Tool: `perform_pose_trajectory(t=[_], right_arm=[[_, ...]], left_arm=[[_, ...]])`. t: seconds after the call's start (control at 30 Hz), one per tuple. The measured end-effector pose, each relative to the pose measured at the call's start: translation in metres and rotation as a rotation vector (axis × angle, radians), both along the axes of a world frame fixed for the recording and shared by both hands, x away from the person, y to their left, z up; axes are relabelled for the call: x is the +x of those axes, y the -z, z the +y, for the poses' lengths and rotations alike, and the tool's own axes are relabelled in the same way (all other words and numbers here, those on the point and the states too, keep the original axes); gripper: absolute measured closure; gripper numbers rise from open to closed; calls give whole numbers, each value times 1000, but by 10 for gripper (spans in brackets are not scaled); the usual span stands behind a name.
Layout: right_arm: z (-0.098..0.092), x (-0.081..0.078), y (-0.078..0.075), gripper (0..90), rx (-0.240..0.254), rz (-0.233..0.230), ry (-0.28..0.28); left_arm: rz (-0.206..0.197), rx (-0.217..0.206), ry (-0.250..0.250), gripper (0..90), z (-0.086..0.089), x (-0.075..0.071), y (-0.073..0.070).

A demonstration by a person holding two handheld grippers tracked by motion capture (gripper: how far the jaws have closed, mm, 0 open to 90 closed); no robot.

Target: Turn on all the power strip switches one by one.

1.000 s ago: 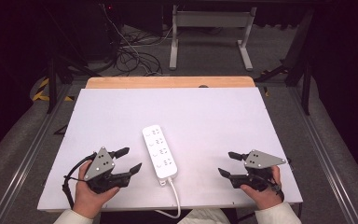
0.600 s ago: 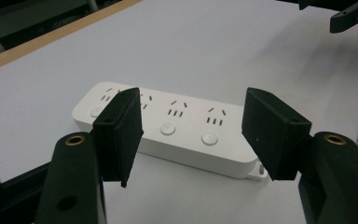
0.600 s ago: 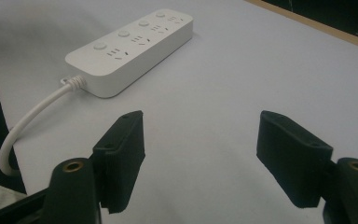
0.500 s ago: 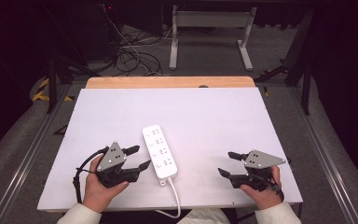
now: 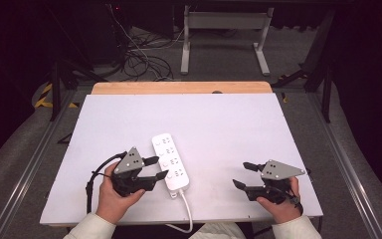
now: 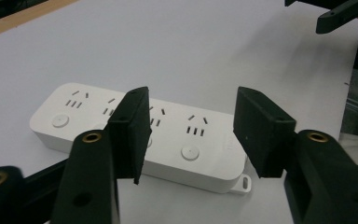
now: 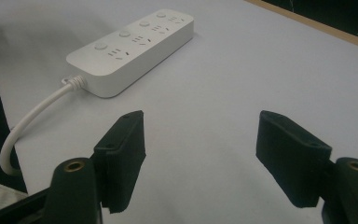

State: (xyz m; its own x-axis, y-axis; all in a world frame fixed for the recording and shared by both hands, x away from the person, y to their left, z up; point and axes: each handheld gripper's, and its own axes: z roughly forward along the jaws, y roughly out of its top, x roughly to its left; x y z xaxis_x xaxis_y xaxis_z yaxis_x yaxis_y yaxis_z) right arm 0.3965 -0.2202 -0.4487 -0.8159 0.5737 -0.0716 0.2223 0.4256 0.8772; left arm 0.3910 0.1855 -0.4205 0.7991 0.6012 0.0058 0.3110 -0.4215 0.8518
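While both are held spread, the left tool (image 5: 155, 168) is aimed at the power strip (image 5: 170, 162); the right tool (image 5: 243, 174) is kept at four o'clock.

Looking like a lab or test bay: white-topped table (image 5: 229, 129) standing on grey carpet, tangled cables (image 5: 139, 59) and metal frame legs (image 5: 224, 35) sitting behind in darkness.

Both hand-held grippers (image 5: 155, 168) (image 5: 240, 175) gaping, apart.
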Motion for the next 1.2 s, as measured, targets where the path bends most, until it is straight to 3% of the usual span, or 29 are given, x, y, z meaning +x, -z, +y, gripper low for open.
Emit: perform_pose_trajectory(t=[0.2, 0.3, 0.4, 0.73, 0.8, 0.9, 1.07, 1.2], right_arm=[[0, 0, 0, 339, 1, 1, -2], [0, 0, 0, 341, -3, 1, -5], [0, 0, 0, 342, -2, 1, -7], [0, 0, 0, 348, -2, 2, -11], [0, 0, 0, 350, -3, 2, -12], [0, 0, 0, 351, -4, 3, -13], [1, 0, 0, 352, -4, 7, -14], [1, 0, 0, 352, -5, 4, -15]], left_arm=[[14, 20, 13, 621, -3, 4, 2], [19, 37, 17, 770, -7, 6, 2], [65, 54, 32, 889, -13, 8, 3], [120, 95, 48, 898, -22, 16, 7], [153, 108, 44, 898, -23, 21, 9], [172, 114, 45, 899, -24, 23, 10], [231, 158, 47, 899, -29, 29, 15], [241, 194, 41, 899, -31, 31, 18]])
